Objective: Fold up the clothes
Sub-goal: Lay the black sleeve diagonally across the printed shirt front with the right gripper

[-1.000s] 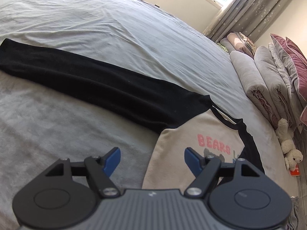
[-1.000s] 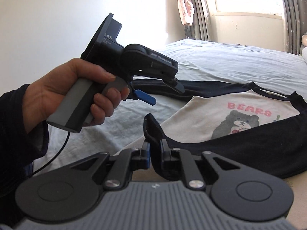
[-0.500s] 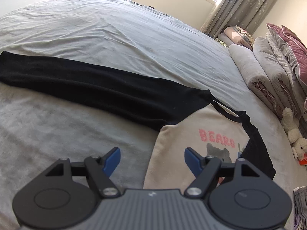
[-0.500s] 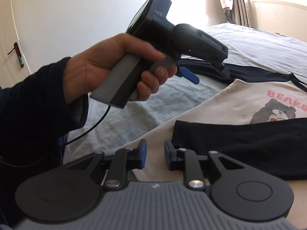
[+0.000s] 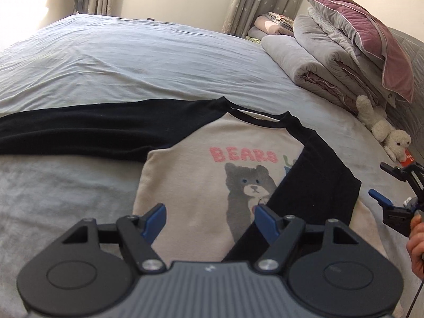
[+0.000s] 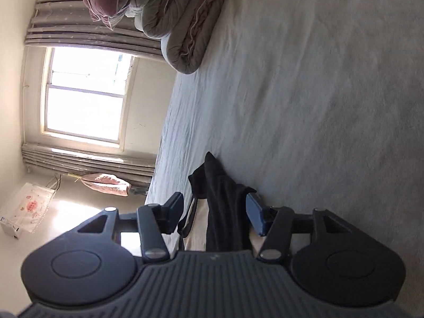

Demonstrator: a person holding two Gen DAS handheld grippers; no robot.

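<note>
Your left gripper (image 5: 209,218) hovers spread over the shirt (image 5: 190,185); your right gripper (image 6: 216,212), also spread, straddles its folded sleeve (image 6: 225,212)

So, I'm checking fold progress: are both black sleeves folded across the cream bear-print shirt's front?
No: only one black sleeve lies over the cream bear-print shirt; the other black sleeve stretches out sideways.

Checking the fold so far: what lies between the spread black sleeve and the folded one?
In the left wrist view, the cream shirt front with the pink BEARS print and grey bear lies between the spread black sleeve and the folded black sleeve.
</note>
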